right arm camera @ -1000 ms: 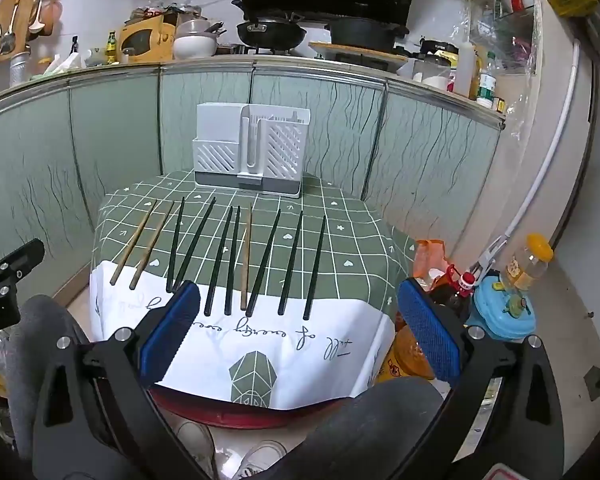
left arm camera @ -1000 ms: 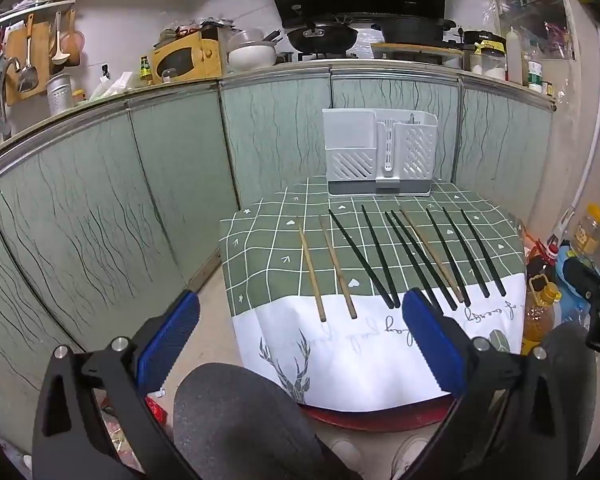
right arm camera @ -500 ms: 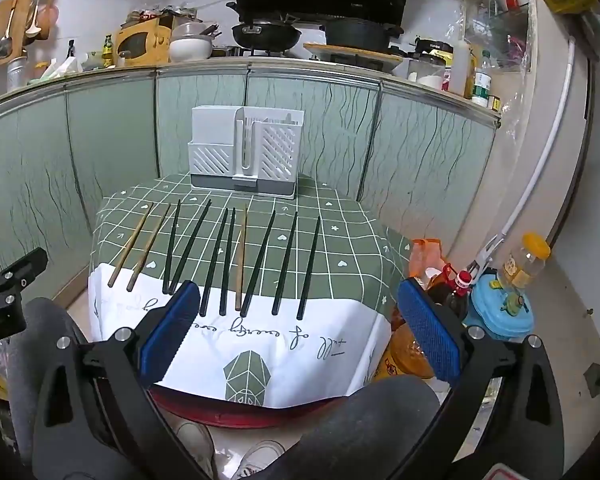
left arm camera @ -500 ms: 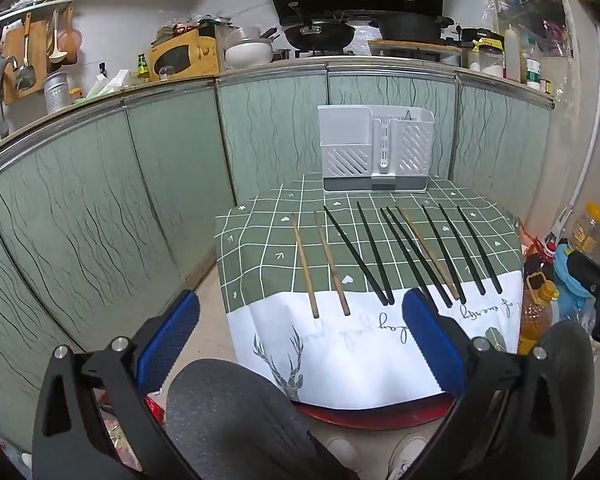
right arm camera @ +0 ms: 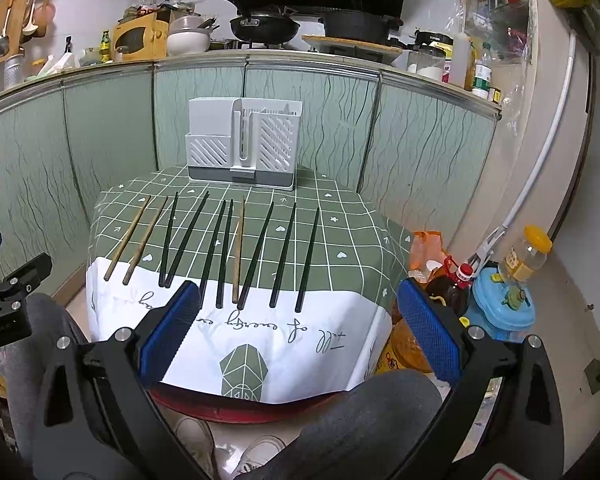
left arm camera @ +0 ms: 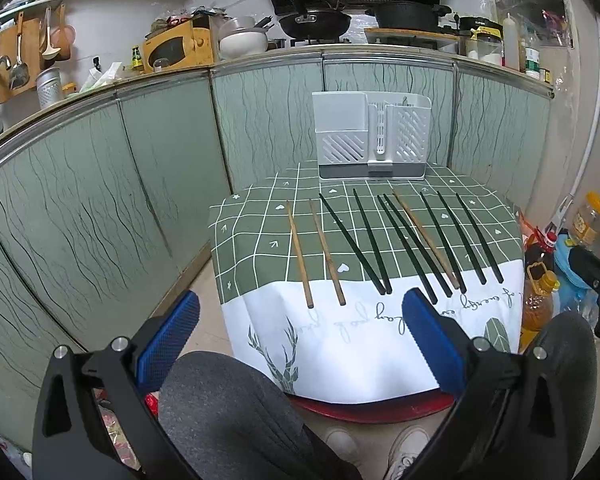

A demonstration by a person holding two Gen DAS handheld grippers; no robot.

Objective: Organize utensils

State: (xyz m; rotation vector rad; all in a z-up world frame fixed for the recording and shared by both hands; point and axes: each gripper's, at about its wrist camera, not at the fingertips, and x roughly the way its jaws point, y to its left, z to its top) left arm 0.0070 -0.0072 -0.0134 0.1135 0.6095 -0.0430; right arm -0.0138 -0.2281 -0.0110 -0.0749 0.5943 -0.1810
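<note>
Both our left gripper point(left arm camera: 300, 334) and right gripper point(right arm camera: 298, 330) gape wide, empty, short of the tabletop's point(left arm camera: 252, 240) near edge, where crowded chopsticks point(left arm camera: 404, 240) risk a double pickup or rolling off before reaching the holder point(left arm camera: 370, 136).

A green tablecloth with a white grid and small hearts point(left arm camera: 260, 236) holds seven black chopsticks point(left arm camera: 370, 240), three brown wooden chopsticks point(left arm camera: 298, 254) and a white slatted plastic utensil holder point(left arm camera: 370, 136).

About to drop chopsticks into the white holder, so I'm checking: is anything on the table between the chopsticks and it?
Nothing visible: only bare green checked tablecloth lies between the chopsticks and the white holder behind them.
</note>
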